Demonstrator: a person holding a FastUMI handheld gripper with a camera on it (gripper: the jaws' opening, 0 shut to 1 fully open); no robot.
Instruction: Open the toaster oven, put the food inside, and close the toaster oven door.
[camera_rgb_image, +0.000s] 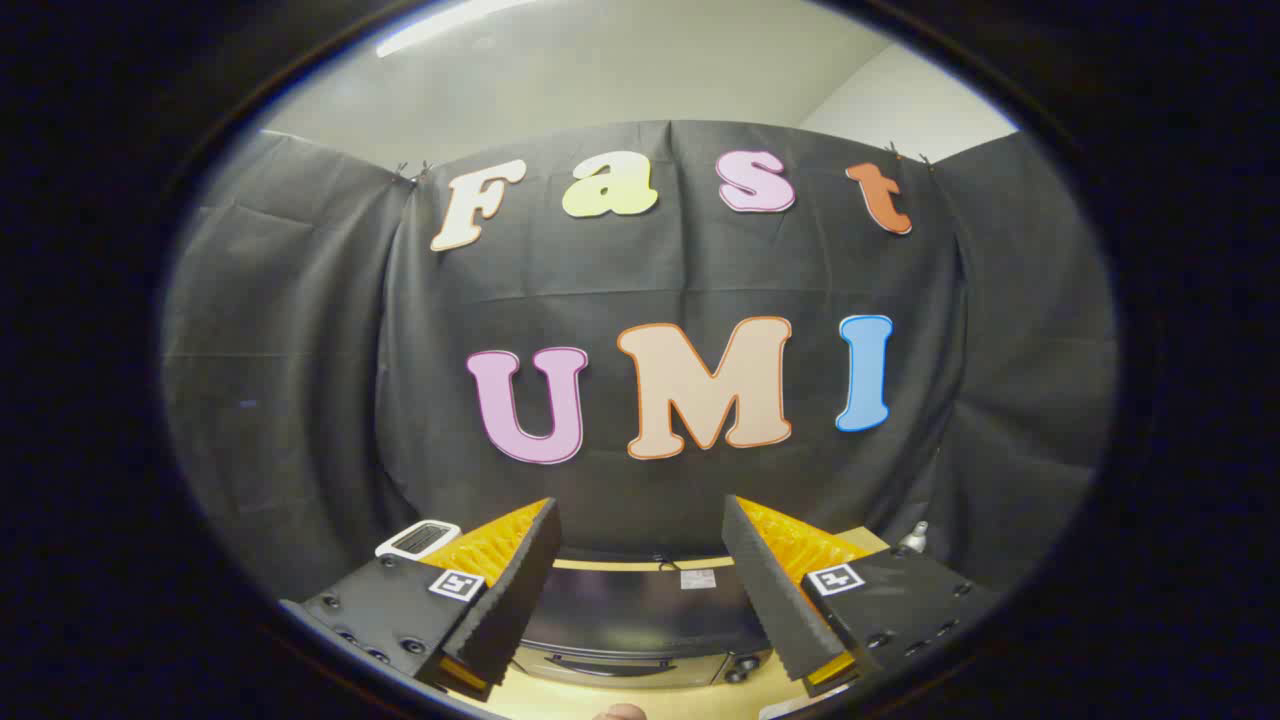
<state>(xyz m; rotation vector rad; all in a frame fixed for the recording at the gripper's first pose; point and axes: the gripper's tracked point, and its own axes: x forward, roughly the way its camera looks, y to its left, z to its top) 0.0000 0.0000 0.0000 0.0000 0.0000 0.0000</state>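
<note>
Below the raised, released tool (640, 580), the oven (640, 625) sat shut on the surface (640, 700); a steep descent risked missing its handle (600, 663).

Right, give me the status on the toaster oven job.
Nothing looks done yet: the toaster oven sits on the table with its door apparently shut. In hand: nothing; the gripper is open and empty, fingers apart above the oven. Left: open the door, load the food, close it.
</note>
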